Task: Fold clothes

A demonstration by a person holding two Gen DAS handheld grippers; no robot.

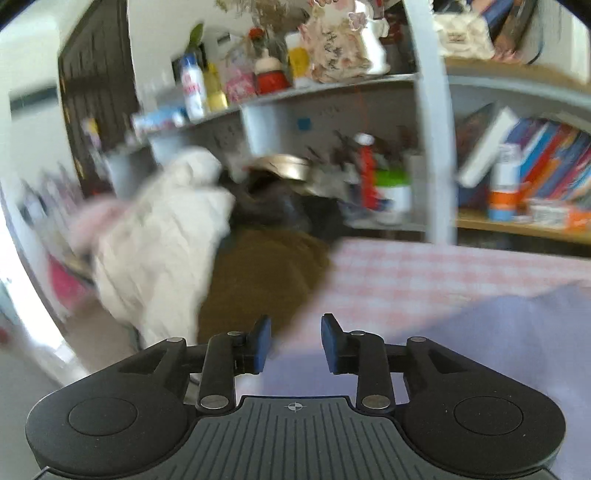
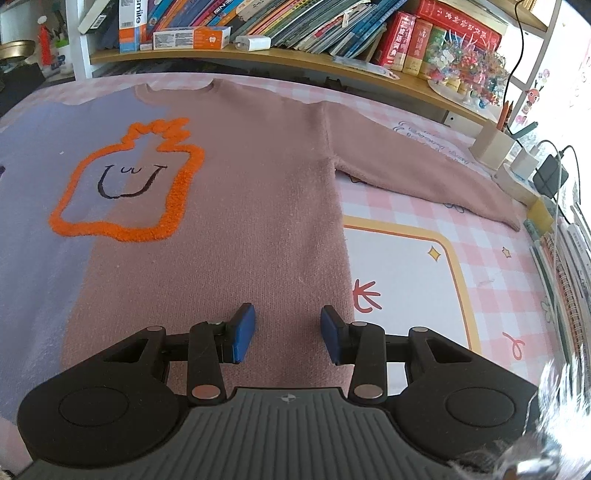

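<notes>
Above flat sweater [image 2: 240, 206] — right tool [image 2: 288, 332] gaping, empty.

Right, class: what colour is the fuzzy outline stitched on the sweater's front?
Orange; the outline on the sweater shows best in the right wrist view.

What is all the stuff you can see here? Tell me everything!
sweater: one, half lilac and half dusty pink, orange fuzzy outline with a face, flat on the table, one sleeve spread out
tablecloth: one, pink and white checks with a cartoon panel, under the sweater
pile of clothes: several, white, brown and dark, blurred, at the table's far left end
books: many, mixed colours, on the wooden shelf behind the table
toothpaste box: one, white and orange, on that shelf
bottles: several, white, yellow and red, upper grey shelf
left claw: one, black with blue pads, open, holding nothing
right claw: one, black with blue pads, open over the sweater's pink half
</notes>
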